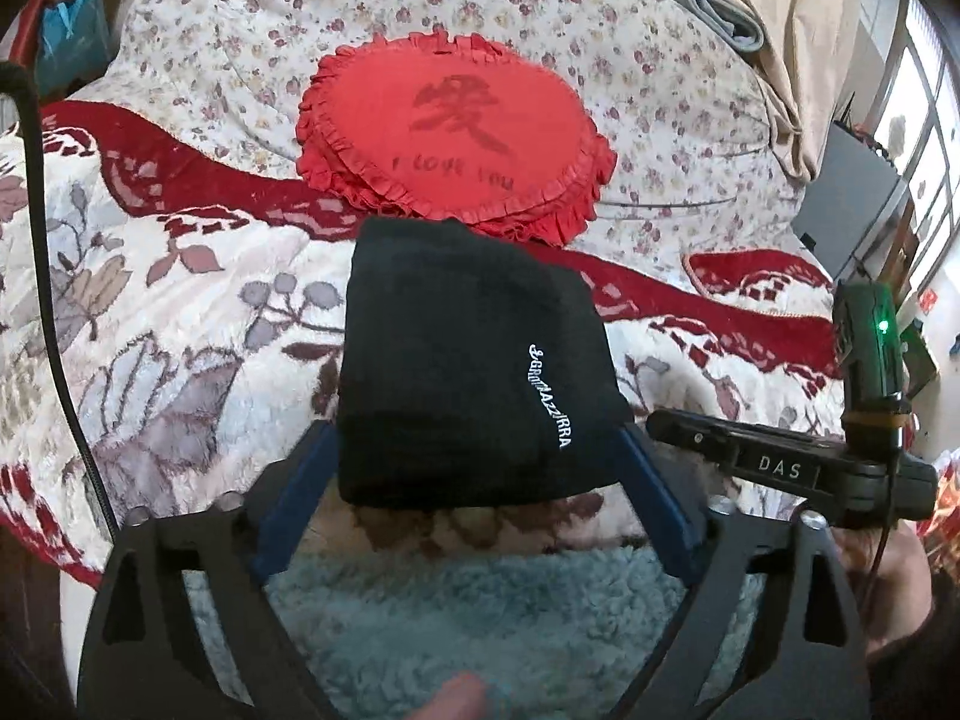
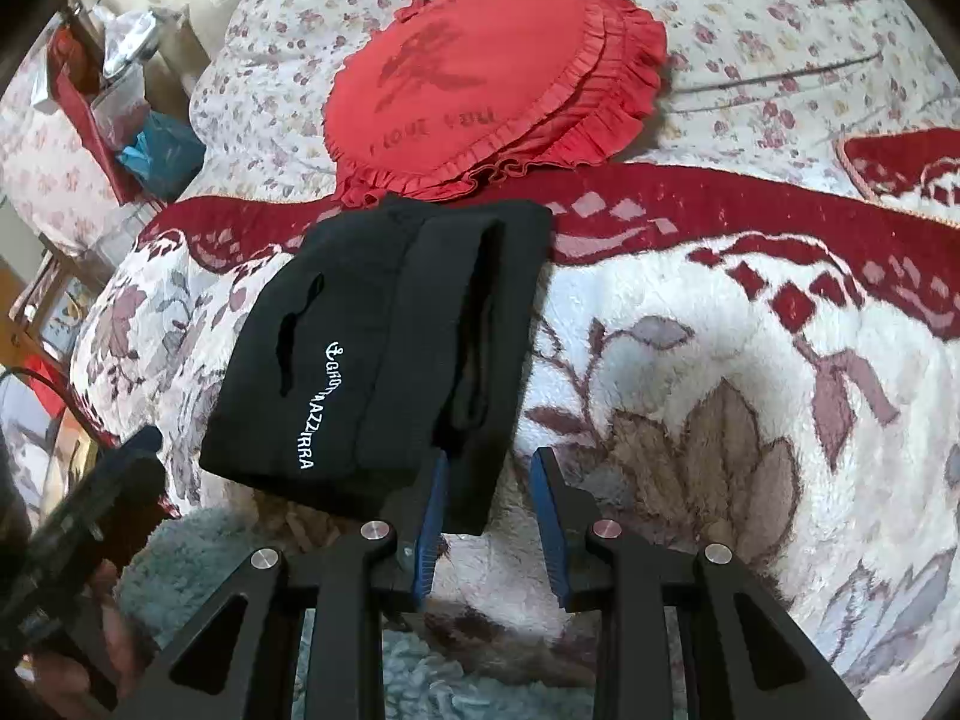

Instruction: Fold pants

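Pants: the black pants (image 1: 468, 360) lie folded into a compact, roughly square bundle on the bed, white lettering running along the top layer, a pocket slit showing on one side.
Where they sit: on the fleecy floral blanket (image 1: 168, 312), the far edge of the bundle right at the frilled edge of the red heart cushion (image 1: 456, 126); whether they overlap it I can't say.
Left gripper: the left gripper (image 1: 474, 438) has its blue fingers (image 1: 651, 498) spread wide, one on each side of the bundle's near end; nothing is pinched between them.
Right gripper: the right gripper (image 2: 495, 468) is parted too, by a narrower gap. Its left finger (image 2: 433, 504) is at the near right corner of the pants, and from here it looks to be touching or just under the cloth, though the overlap is hard to read. The other finger stands over bare blanket.
Bed: behind the blanket lies a pale flower-print quilt (image 1: 660, 90), with the cushion resting on it.
Near edge: a light blue fluffy cover (image 1: 480, 618) shows below the grippers.
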Tool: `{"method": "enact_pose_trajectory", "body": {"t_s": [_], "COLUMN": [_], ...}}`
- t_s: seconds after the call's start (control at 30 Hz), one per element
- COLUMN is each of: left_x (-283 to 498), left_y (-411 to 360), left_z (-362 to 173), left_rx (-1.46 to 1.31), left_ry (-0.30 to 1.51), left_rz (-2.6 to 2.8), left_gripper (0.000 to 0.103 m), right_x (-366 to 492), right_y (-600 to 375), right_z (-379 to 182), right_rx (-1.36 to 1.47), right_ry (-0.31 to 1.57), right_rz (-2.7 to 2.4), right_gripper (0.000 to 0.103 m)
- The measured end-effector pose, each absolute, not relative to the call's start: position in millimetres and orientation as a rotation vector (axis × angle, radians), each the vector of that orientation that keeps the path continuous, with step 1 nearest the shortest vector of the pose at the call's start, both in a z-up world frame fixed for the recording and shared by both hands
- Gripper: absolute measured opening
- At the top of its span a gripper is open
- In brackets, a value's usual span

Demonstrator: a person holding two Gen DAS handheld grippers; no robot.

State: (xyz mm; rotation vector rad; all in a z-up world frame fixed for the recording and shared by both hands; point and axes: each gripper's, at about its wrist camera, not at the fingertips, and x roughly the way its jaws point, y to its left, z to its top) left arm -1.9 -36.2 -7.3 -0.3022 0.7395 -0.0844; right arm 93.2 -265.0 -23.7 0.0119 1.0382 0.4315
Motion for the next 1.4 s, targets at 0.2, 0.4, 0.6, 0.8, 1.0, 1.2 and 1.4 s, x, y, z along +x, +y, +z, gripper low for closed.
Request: {"method": "enact_pose_trajectory", "body": {"t_s": [0.2, 0.4, 0.6, 0.8, 1.0, 1.2, 1.4], "left_x": [-2, -3, -7, -6, -3, -1, -4], "left_y": [-37, -30, -34, -23, -8, -6, -8], "left_z": [-5, -3, 1, -1, -8, -9, -8], "left_rx": [-0.312, -0.356, -0.348, -0.437, -0.551, -0.556, -0.528], "left_ry": [0.732, 0.724, 0.697, 0.694, 0.697, 0.719, 0.709], "left_rz": [-0.134, -0.160, -0.195, -0.222, -0.250, -0.260, -0.243], "left_gripper": [0.096, 0.096, 0.099, 0.102, 0.102, 0.102, 0.102], "right_x": [93, 93, 94, 93, 93, 94, 93], "right_y": [-266, -266, -267, -268, -268, -270, -269], "right_z": [-24, -24, -24, -24, -24, -25, -24], "right_rx": [0.017, 0.026, 0.030, 0.036, 0.035, 0.039, 0.043], "right_ry": [1.040, 1.041, 1.043, 1.043, 1.043, 1.051, 1.047], "right_rz": [0.433, 0.434, 0.434, 0.434, 0.435, 0.424, 0.426], "right_gripper": [0.027, 0.027, 0.027, 0.027, 0.027, 0.027, 0.027]}}
